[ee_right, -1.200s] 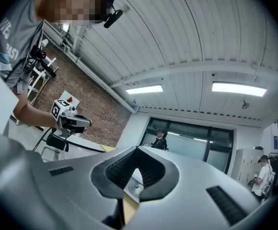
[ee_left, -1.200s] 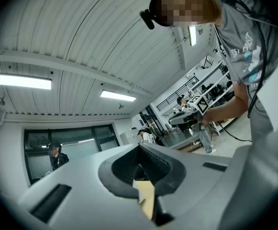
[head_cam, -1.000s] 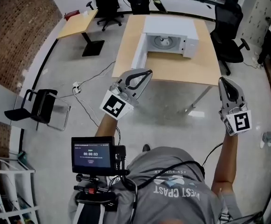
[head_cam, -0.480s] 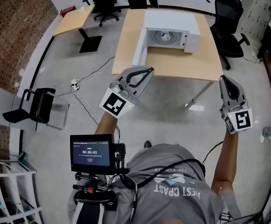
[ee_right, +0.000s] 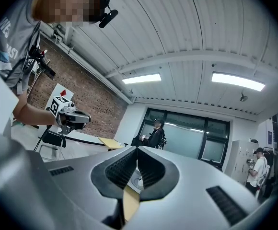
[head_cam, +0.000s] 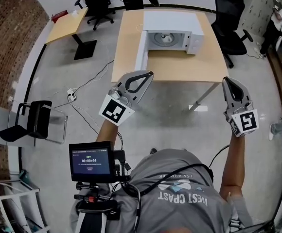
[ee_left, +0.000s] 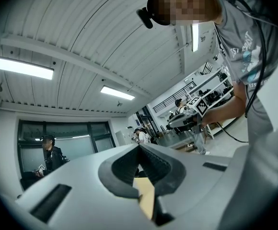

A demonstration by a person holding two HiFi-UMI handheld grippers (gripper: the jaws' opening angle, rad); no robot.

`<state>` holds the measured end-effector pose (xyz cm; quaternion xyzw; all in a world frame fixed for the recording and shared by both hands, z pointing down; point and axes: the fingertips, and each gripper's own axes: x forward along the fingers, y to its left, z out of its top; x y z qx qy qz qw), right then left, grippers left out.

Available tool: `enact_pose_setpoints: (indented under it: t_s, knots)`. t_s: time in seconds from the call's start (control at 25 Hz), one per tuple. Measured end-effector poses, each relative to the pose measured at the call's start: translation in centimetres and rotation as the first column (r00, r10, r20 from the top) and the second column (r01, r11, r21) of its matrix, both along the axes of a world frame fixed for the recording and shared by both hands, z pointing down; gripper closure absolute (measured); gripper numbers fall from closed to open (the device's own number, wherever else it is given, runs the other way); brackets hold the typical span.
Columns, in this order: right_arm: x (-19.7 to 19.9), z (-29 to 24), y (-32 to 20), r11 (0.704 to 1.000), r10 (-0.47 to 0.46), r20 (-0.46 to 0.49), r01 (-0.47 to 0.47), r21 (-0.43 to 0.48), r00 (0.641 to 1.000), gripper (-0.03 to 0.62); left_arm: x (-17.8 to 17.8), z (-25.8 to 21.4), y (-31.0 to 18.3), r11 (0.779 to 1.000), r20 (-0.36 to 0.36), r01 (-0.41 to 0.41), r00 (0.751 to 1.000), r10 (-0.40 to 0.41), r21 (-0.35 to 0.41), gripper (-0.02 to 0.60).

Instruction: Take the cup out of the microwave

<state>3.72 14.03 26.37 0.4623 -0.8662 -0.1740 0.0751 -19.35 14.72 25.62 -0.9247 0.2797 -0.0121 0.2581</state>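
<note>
A white microwave [head_cam: 194, 25] stands on a wooden table [head_cam: 180, 68] ahead, its door [head_cam: 142, 52] swung open to the left. Inside, a pale cup [head_cam: 166, 39] sits on the turntable. My left gripper [head_cam: 149, 74] hangs in the air short of the table's near edge, its jaws shut and empty. My right gripper [head_cam: 227, 80] is level with it on the right, also shut and empty, beside the table's near right corner. In the left gripper view the left gripper [ee_left: 139, 147] shows its jaws meeting at the tips. The right gripper [ee_right: 137, 150] looks the same in its own view.
Office chairs [head_cam: 228, 30] stand right of and behind the table. A smaller desk [head_cam: 65, 25] is at the far left and a black chair [head_cam: 31, 125] at the near left. Cables [head_cam: 90, 81] trail over the floor. A small monitor [head_cam: 92, 161] is mounted at my chest.
Both grippers have moved forward toward the table, still shut. The table and microwave look nearer and larger in the head view.
</note>
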Motion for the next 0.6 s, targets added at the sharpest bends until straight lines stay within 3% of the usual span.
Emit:
enact_pose_setpoints:
  t_s: [0.12, 0.6]
  knots:
    - [-1.3, 0.4, -1.4, 1.000, 0.008, -0.003, -0.008, -0.012, 1.000, 0.583, -1.5, -0.7, -1.2, 0.998, -0.141, -0.014, 0.990, 0.006, -0.054, 0.538]
    - [-3.9, 3.2, -6.4, 0.997, -0.007, 0.005, 0.007, -0.081, 1.000, 0.583, -4.4, 1.7, -3.7, 0.993, -0.148, 0.033, 0.988, -0.049, -0.109, 0.538]
